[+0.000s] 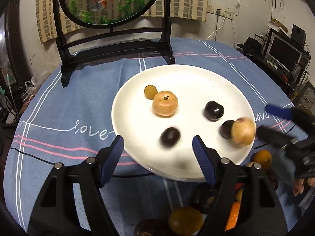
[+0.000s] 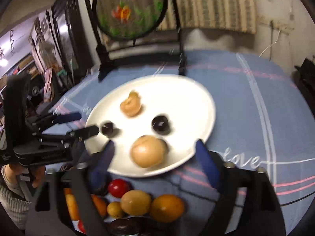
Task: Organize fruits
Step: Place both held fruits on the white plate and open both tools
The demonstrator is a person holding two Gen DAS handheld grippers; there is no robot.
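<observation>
Nearby: goldfish screen [image 1: 110,9] behind plate [image 1: 137,137] | loose fruit pile [image 2: 137,204] before it

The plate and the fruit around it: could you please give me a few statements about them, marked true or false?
1. The white plate rests on a blue tablecloth. True.
2. The left gripper is clamped on a dark plum. False: its jaws are spread and nothing sits between them.
3. Three dark round fruits lie on the plate. True.
4. The red fruit lies on the plate. False: it sits on the cloth, in the pile of fruit in front of the plate.
5. The right gripper is open. True.
</observation>
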